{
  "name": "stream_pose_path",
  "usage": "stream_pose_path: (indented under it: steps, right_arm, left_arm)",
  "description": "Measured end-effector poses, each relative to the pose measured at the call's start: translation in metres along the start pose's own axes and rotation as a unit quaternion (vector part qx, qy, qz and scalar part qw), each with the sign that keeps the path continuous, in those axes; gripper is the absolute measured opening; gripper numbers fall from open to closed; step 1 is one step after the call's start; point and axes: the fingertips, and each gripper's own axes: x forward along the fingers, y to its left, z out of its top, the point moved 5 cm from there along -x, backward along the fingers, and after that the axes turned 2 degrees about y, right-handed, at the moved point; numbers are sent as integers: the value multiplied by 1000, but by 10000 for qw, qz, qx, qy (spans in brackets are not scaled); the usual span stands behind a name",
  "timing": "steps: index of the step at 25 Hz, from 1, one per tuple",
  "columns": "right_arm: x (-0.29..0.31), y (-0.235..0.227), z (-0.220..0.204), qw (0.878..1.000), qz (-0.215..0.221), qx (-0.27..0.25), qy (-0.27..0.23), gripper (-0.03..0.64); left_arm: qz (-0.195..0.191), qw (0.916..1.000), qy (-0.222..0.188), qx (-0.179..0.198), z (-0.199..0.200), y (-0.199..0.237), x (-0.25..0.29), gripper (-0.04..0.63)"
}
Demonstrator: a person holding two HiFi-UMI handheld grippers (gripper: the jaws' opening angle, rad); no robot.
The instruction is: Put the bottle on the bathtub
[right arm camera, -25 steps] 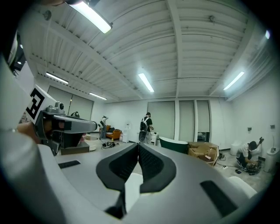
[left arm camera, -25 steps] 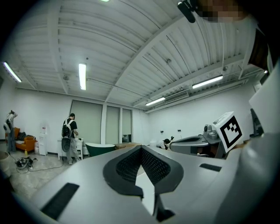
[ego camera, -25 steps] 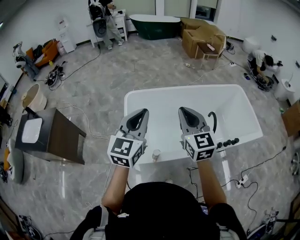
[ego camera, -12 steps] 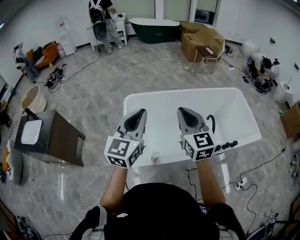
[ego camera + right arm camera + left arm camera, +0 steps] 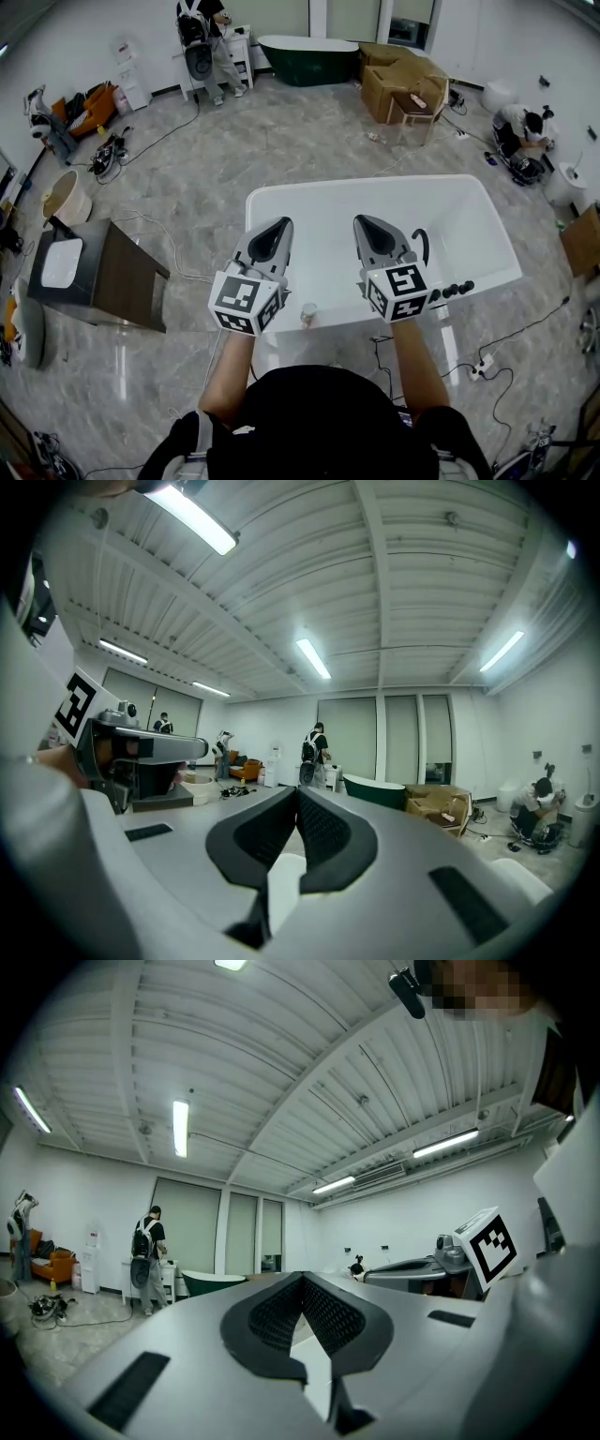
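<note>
The white bathtub (image 5: 375,182) lies in the middle of the head view. A small pale bottle (image 5: 308,313) stands upright on its near rim, alone, in the gap between my two hands. My left gripper (image 5: 286,223) hovers above the tub's left part, jaws shut with nothing in them. My right gripper (image 5: 359,220) hovers level beside it, also shut and empty. In the left gripper view the jaws (image 5: 302,1277) meet at their tips, and the right gripper (image 5: 422,1269) shows to the side. The right gripper view shows its jaws (image 5: 297,789) pressed together.
A black faucet (image 5: 427,239) and knobs (image 5: 455,289) sit on the tub's right rim. A dark cabinet with a white basin (image 5: 94,272) stands left. Cables and a power strip (image 5: 483,361) lie on the floor. Far back are a green tub (image 5: 309,52), boxes (image 5: 403,70) and people (image 5: 211,37).
</note>
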Motion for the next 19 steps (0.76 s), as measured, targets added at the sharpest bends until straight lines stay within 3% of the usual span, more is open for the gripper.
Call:
stream_pose_path:
  steps: [10, 19]
  right_arm:
    - [0, -2, -1, 10000, -11, 8, 3, 23]
    - [-2, -3, -4, 10000, -14, 51, 0, 22]
  left_arm:
    - [117, 9998, 6, 172, -5, 0, 4, 14]
    - [113, 9999, 43, 107, -6, -2, 4, 14]
